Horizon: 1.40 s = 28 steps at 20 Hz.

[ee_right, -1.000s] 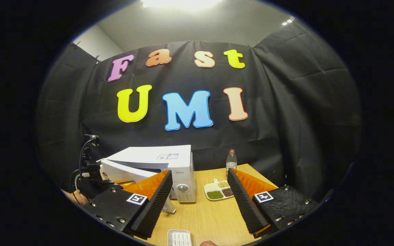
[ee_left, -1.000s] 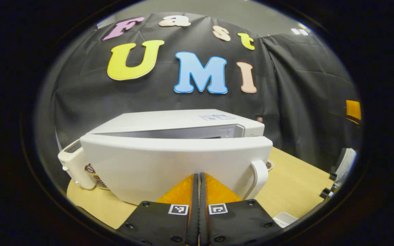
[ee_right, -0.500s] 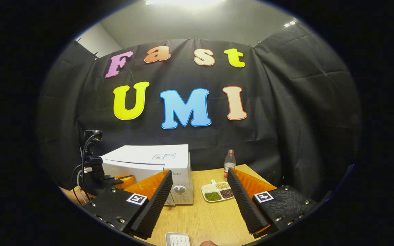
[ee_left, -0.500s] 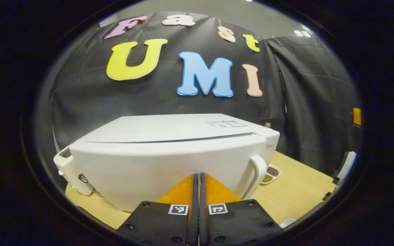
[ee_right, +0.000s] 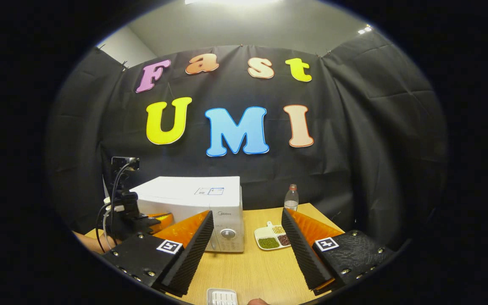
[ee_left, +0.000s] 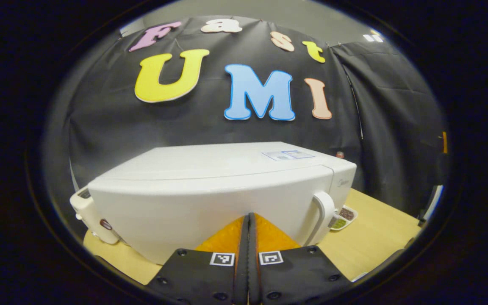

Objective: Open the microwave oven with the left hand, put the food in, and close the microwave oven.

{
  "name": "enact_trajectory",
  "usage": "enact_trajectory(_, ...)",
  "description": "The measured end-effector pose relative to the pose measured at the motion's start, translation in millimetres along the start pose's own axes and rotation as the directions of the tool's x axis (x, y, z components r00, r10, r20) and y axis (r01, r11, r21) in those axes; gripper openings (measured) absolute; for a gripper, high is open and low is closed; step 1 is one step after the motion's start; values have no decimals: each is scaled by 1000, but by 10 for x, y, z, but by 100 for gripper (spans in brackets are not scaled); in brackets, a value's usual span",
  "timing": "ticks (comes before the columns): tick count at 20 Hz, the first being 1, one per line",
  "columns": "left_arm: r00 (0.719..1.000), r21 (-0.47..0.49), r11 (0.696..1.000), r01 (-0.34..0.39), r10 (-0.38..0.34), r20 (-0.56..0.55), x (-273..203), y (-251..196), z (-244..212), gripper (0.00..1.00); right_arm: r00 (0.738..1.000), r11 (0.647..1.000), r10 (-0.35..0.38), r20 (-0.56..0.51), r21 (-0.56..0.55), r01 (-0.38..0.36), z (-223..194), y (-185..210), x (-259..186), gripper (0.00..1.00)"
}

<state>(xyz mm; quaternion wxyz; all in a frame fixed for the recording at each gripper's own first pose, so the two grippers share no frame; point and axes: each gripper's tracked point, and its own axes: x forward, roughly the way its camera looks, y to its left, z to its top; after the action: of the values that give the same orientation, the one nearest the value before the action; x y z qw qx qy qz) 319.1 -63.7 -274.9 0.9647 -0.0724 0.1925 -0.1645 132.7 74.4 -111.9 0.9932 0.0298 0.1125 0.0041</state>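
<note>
While the clenched left hand-held gripper (ee_left: 247, 217) presses the white boxy microwave oven's (ee_left: 223, 186) door flush, push squarely until latched; the right hand-held gripper (ee_right: 247, 237) hangs released, empty.

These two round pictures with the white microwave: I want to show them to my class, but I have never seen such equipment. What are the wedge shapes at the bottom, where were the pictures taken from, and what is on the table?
A person holds a two-finger gripper in each hand, and a camera rides on each, looking forward along its fingers. In the left gripper view, the left gripper has its fingers pressed together, tips against the closed door of the microwave, beside the door handle. In the right gripper view, the right gripper is open and holds nothing. The wooden table carries the microwave, a divided dish of beans, a bottle and a small white ridged object at the near edge.
</note>
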Motion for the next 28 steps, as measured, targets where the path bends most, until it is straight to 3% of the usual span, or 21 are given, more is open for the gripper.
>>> enact_trajectory(2,999,17,999,-51,51,10,-63,35,50,7,1000,1000,14,6,0,-14,28,22,-82,98)
enact_trajectory(6,996,28,999,-46,44,72,-440,-186,324,7,998,998,56,23,6,-56,99,16,-283,98)
enact_trajectory(10,988,41,996,-75,68,140,-1039,-378,615,7,993,994,111,39,12,-112,163,-17,-478,98)
enact_trajectory(19,953,14,977,-214,206,223,-2501,-525,879,7,973,976,213,89,25,-216,236,-125,-1084,98)
enact_trajectory(24,935,30,964,-266,250,252,-3253,-538,870,7,969,974,221,112,24,-225,300,-135,-1371,98)
enact_trajectory(25,930,29,960,-280,263,255,-3397,-515,867,11,968,974,220,117,26,-225,304,-113,-1406,98)
enact_trajectory(27,921,27,954,-297,279,270,-3672,-459,886,7,969,976,213,122,24,-218,325,-62,-1475,98)
enact_trajectory(28,917,25,953,-302,283,279,-3791,-421,907,12,970,977,209,124,24,-213,323,-42,-1505,98)
